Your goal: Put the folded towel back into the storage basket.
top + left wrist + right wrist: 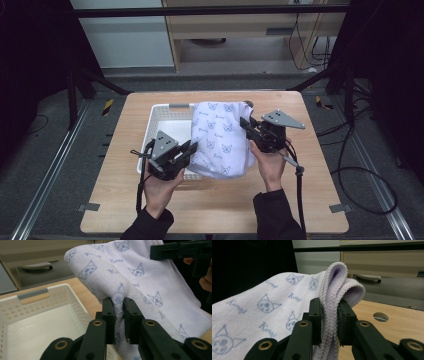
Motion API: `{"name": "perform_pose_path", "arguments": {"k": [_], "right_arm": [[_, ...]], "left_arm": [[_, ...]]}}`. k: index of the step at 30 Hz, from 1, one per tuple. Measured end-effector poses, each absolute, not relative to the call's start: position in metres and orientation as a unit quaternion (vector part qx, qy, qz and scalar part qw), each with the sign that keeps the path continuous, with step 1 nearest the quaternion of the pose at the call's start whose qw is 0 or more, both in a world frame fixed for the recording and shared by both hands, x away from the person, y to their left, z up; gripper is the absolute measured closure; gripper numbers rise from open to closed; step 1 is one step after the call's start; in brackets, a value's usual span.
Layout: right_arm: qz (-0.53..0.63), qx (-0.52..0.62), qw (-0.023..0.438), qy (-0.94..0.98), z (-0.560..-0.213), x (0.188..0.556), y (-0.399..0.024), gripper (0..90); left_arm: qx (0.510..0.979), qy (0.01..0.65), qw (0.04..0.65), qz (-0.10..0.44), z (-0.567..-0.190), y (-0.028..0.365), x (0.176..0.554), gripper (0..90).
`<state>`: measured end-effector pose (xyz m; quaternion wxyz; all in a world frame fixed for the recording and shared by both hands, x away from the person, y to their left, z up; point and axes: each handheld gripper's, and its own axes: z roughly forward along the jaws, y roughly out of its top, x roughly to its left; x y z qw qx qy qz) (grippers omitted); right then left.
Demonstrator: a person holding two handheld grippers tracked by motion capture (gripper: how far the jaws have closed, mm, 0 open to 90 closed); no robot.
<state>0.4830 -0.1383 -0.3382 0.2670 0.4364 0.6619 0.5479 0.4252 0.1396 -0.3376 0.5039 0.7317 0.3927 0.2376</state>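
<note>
Seen from the high view: a white towel point(221, 140) printed with blue cat faces, stretched above the right half of a white perforated basket point(162, 114) on a wooden table point(300, 200). Left gripper point(191, 148) pinching the towel's near left edge; right gripper point(246, 123) pinching its far right edge, both held by hands coming in from below.

From the left gripper view: jaws pressed tight on a bunched fold of the towel point(140, 282), cloth bulging up between the pads. Basket point(37, 315) open and bare inside, down to the left, with its grey handle slot on the far wall. Right gripper point(156, 251) visible at the upper right, biting the far edge.

From the right gripper view: jaws clamped on several stacked hem layers of the towel point(262, 310), stitched edging plain to see, a folded corner poking up above the pads. Round cable hole point(380, 316) in the table to the right.
</note>
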Motion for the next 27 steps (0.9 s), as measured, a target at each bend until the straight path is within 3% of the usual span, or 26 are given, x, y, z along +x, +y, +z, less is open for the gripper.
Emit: {"name": "perform_pose_path", "arguments": {"k": [27], "right_arm": [[0.552, 0.408, 0.255, 0.681, -0.325, 0.502, -0.072, 76.2]], "left_arm": [[0.707, 0.423, 0.505, 0.256, -0.336, 0.206, 0.426, 79.9]]}}
